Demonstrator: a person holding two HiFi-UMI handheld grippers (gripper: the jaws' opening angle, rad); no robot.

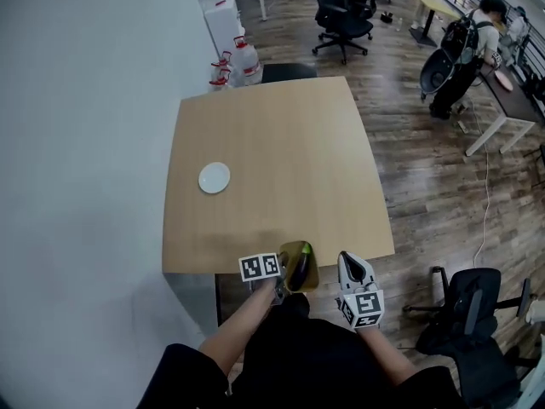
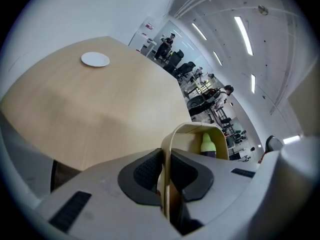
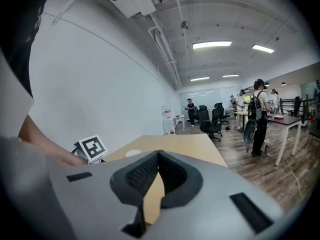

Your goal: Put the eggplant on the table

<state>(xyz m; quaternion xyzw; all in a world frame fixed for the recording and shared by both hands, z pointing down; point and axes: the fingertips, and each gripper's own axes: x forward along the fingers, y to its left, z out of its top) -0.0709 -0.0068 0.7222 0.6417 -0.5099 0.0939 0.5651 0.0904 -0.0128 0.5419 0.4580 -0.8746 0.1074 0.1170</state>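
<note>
A dark purple eggplant (image 1: 301, 267) with a green cap lies in a yellowish bowl (image 1: 294, 247) held over the near edge of the wooden table (image 1: 272, 160). My left gripper (image 1: 279, 286) is shut on the bowl's rim. In the left gripper view the jaws pinch the bowl (image 2: 192, 129) wall at the left gripper (image 2: 166, 171), and the eggplant (image 2: 207, 145) shows inside. My right gripper (image 1: 347, 261) hovers just right of the bowl. In its own view the right gripper (image 3: 158, 156) has its jaws together with nothing between them.
A small white plate (image 1: 214, 177) sits on the table's left side. A white wall runs along the left. Water bottles (image 1: 243, 58) stand past the far edge. Office chairs (image 1: 345, 15), a person (image 1: 464, 45) and a black chair (image 1: 473, 305) stand on the wood floor.
</note>
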